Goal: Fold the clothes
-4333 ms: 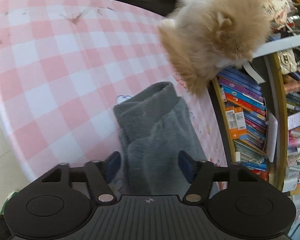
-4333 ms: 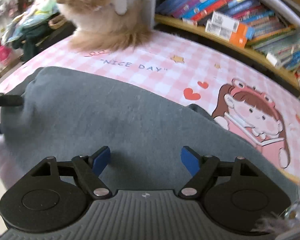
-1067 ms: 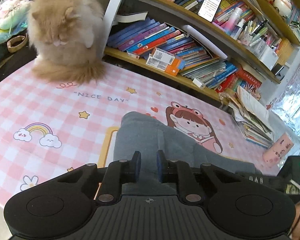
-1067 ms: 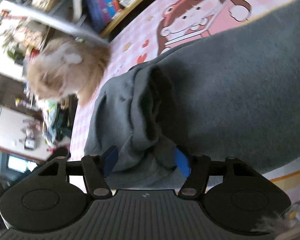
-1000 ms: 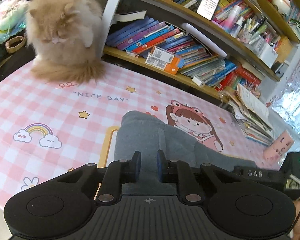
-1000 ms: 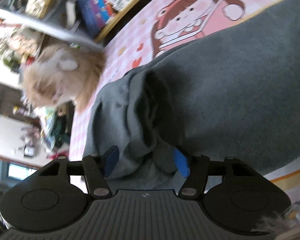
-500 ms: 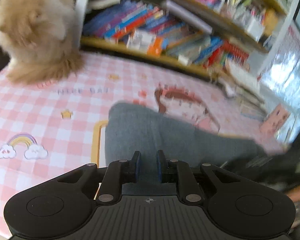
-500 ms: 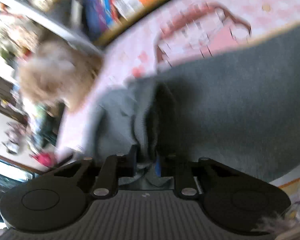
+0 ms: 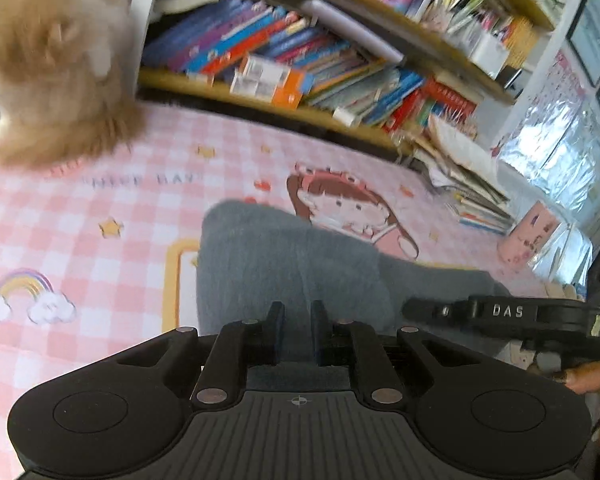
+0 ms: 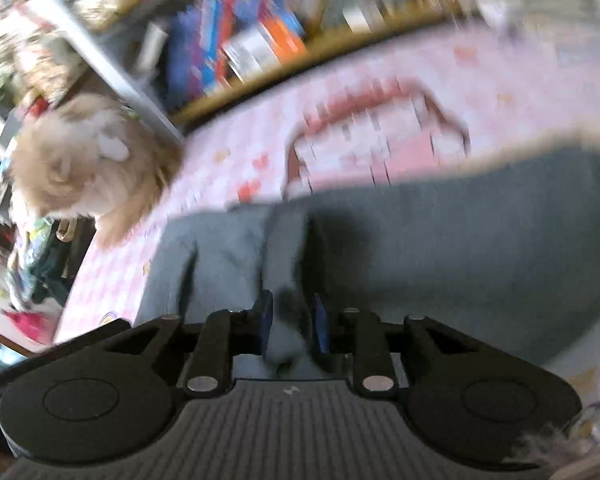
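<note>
A grey fleece garment (image 9: 284, 264) lies folded on the pink checked tablecloth (image 9: 80, 216). My left gripper (image 9: 296, 326) is shut on its near edge. In the right wrist view the same grey garment (image 10: 440, 240) fills the lower half, and my right gripper (image 10: 290, 320) is shut on a bunched fold of it. The right gripper's black body (image 9: 508, 314) shows at the right of the left wrist view, close beside the left one. The right wrist view is motion-blurred.
A fluffy tan cat (image 9: 56, 60) sits at the table's far left corner; it also shows in the right wrist view (image 10: 88, 168). A shelf of books (image 9: 300, 64) runs along the far edge. A pink cup (image 9: 528, 232) stands at the right.
My right gripper closed on the bunched grey fold about half a second ago and still holds it. Both grippers have shifted, and the views have swung. The left gripper stays shut on the garment.
</note>
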`<state>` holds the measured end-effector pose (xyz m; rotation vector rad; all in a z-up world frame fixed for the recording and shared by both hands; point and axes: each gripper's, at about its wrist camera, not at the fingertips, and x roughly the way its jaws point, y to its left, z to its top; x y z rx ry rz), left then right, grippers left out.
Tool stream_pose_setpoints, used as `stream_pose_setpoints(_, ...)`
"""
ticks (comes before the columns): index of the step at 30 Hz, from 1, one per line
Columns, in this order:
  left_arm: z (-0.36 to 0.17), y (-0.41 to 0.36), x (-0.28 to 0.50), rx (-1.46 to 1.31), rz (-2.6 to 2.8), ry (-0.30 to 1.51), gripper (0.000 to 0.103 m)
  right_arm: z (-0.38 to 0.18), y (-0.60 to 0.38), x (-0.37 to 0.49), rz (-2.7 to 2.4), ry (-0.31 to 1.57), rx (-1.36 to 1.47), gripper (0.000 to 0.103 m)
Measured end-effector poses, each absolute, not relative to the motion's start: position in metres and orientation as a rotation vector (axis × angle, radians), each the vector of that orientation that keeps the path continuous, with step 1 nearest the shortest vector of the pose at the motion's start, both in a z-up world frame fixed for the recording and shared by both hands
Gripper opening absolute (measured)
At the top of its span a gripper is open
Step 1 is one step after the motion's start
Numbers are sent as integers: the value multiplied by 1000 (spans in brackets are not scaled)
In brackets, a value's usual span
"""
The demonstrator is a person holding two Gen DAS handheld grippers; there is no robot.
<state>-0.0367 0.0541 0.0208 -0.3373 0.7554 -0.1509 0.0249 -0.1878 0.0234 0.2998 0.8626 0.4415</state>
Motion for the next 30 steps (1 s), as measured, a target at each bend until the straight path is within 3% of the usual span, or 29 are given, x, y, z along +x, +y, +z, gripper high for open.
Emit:
stream_pose_setpoints(5, 12, 58, -39, -313, -146, 811, 12, 41, -158, 16, 489, 733, 63, 15)
stream_pose_setpoints(10, 2, 56, -35, -263, -172, 838, 12, 21, -137, 21, 499, 811, -72, 7)
stream_pose_setpoints(17, -15, 50, -36, -240, -200, 836, 15, 0, -135, 29, 492, 885, -90, 7)
stream_pose_setpoints(21, 0, 51, -42, -265, -173, 802, 17, 10, -137, 20, 486, 851, -59, 8)
stream_pose_setpoints(24, 14, 56, -47, -271, -145, 734, 25, 25, -143, 12, 498, 811, -31, 12)
stream_pose_setpoints(30, 19, 78, -41, -387, -134, 681, 25, 19, -142, 11, 472, 855, -52, 14)
